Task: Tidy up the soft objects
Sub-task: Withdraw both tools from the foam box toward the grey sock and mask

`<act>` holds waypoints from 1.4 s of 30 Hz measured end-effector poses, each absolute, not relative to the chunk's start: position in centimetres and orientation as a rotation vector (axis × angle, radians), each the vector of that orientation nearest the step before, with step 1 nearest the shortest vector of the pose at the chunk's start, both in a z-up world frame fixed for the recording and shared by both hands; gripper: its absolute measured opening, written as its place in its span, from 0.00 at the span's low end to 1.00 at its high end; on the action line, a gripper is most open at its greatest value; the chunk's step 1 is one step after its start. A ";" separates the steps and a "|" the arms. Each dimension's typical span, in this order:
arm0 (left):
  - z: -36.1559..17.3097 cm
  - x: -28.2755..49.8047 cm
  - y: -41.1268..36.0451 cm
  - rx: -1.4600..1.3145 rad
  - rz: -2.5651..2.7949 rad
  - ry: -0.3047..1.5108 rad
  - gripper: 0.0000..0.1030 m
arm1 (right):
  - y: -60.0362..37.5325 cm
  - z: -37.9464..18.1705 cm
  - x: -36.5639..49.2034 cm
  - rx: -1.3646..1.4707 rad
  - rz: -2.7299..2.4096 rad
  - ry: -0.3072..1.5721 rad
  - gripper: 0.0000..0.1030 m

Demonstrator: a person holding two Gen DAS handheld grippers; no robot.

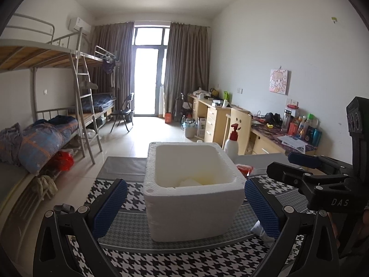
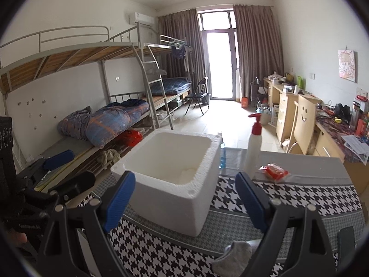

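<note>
your two claws, left claw [image 1: 185, 204] and right claw [image 2: 185, 199], gape wide and empty before the foam box [image 1: 193, 198], with a grey sock [image 2: 235, 257] on the tabletop [image 2: 311, 198] unpacked.

White foam box [image 2: 170, 198] upright, open-topped, grey sock [image 2: 235, 257] perhaps crumpled nearby

We see houndstooth-clothed table [image 2: 299, 198] carrying foam box [image 2: 170, 184], pump bottle [image 2: 253, 145], red packet [image 2: 275, 172], grey sock [image 2: 235, 257].
</note>
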State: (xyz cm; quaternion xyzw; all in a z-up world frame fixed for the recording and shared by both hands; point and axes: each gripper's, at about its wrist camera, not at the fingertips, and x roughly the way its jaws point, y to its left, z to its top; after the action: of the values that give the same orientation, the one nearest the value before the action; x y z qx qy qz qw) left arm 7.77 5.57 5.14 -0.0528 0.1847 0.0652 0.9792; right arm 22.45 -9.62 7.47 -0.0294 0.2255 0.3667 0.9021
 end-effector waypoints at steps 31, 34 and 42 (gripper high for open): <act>1.8 7.0 0.7 -0.092 0.053 0.346 0.99 | -16.2 2.9 20.5 -0.010 0.653 0.441 0.88; 1.6 7.0 0.6 -0.088 0.039 0.349 0.99 | -16.7 2.4 20.4 -0.011 0.638 0.442 0.88; 0.9 7.3 0.4 -0.107 0.013 0.369 0.99 | -17.7 2.1 20.3 0.006 0.608 0.451 0.88</act>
State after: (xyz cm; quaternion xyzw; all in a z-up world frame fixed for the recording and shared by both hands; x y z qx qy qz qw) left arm 7.29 0.37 0.86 -0.0534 0.1835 0.0064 0.9816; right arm 20.35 -17.68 2.12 0.0028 0.2203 0.2968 0.9292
